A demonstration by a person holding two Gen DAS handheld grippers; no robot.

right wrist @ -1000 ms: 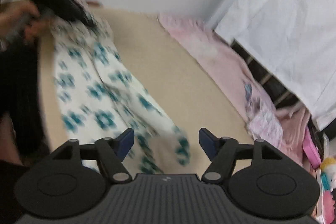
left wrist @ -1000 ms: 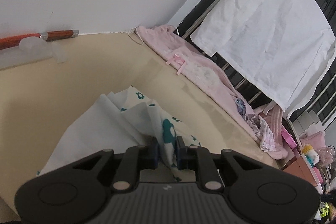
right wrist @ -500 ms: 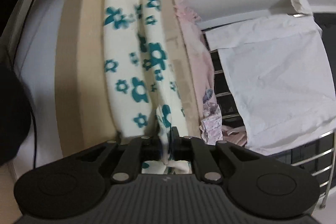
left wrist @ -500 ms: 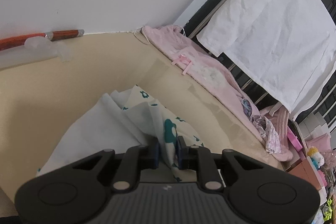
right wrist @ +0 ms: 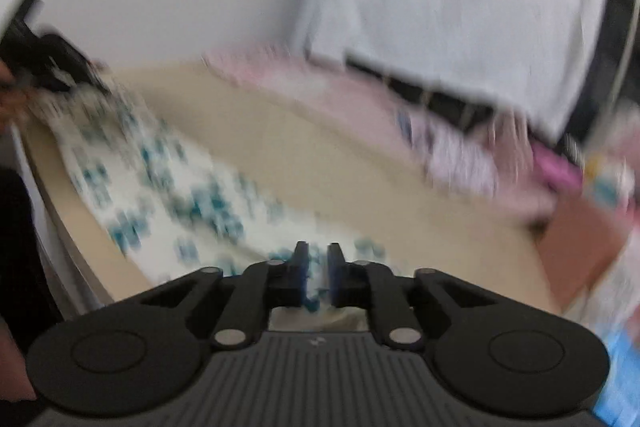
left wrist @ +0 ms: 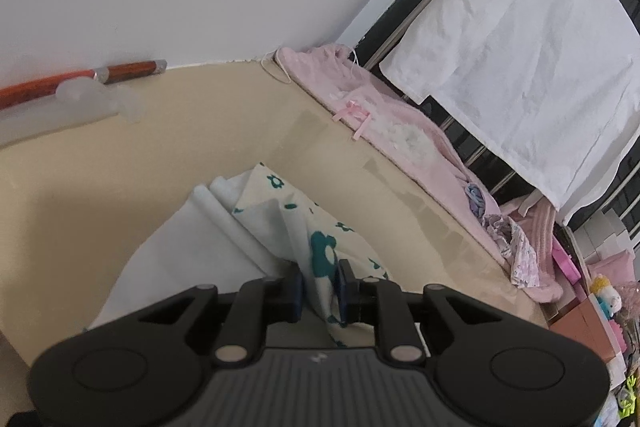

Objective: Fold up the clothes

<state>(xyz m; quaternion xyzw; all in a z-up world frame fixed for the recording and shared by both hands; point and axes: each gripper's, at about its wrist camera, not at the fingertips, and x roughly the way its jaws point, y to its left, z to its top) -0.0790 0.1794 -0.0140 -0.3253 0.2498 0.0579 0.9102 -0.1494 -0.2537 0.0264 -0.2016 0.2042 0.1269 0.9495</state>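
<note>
A cream garment with teal flower print (left wrist: 320,251) lies on the beige table (left wrist: 160,155). My left gripper (left wrist: 320,287) is shut on one end of it, its white inner side (left wrist: 192,247) turned up. In the blurred right wrist view the garment (right wrist: 180,195) stretches across the table (right wrist: 320,155) from the left gripper (right wrist: 52,67) at far left to my right gripper (right wrist: 318,267), which is shut on its other end.
A pink garment (left wrist: 392,131) lies along the table's far edge. A white cloth (left wrist: 520,39) hangs on a dark rack behind it. An orange stick (left wrist: 80,77) and a clear hanger (left wrist: 80,103) lie by the wall. Toys and boxes (left wrist: 592,291) stand at right.
My right gripper closed on the garment's end and swung the camera back level with the table. The left gripper kept its hold and barely moved.
</note>
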